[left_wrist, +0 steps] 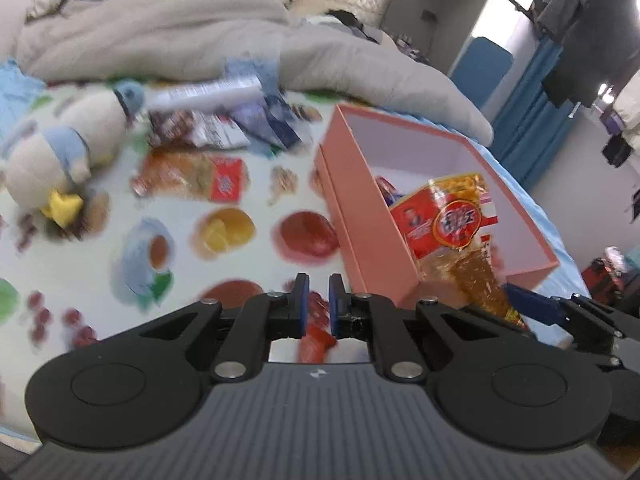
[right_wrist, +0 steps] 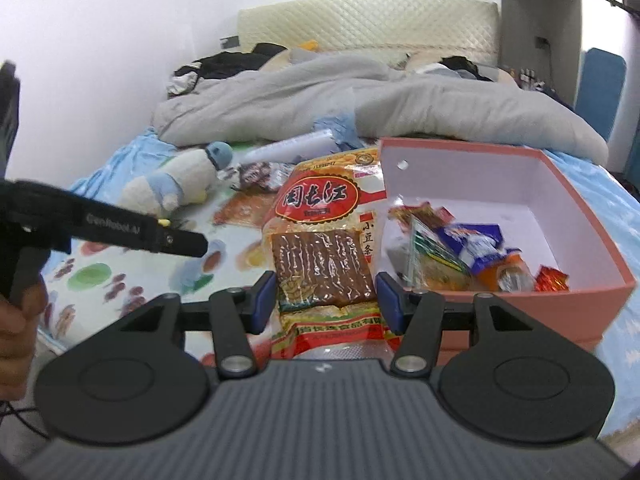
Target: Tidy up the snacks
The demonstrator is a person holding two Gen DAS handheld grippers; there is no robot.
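The right gripper (right_wrist: 326, 298) clamps a red-and-yellow packet of brown bean strips (right_wrist: 326, 248) above the printed bedsheet (right_wrist: 92, 276), just left of the pink box (right_wrist: 592, 216) holding several snack packets (right_wrist: 460, 256).

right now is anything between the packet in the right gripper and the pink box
Nothing visible. The right gripper holds the bean-strip packet beside the open pink box; only the near wall lies between them.

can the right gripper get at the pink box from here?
Probably yes: the pink box sits open just beside the right gripper, shut on the snack pack; nothing stands between but the box's near wall.
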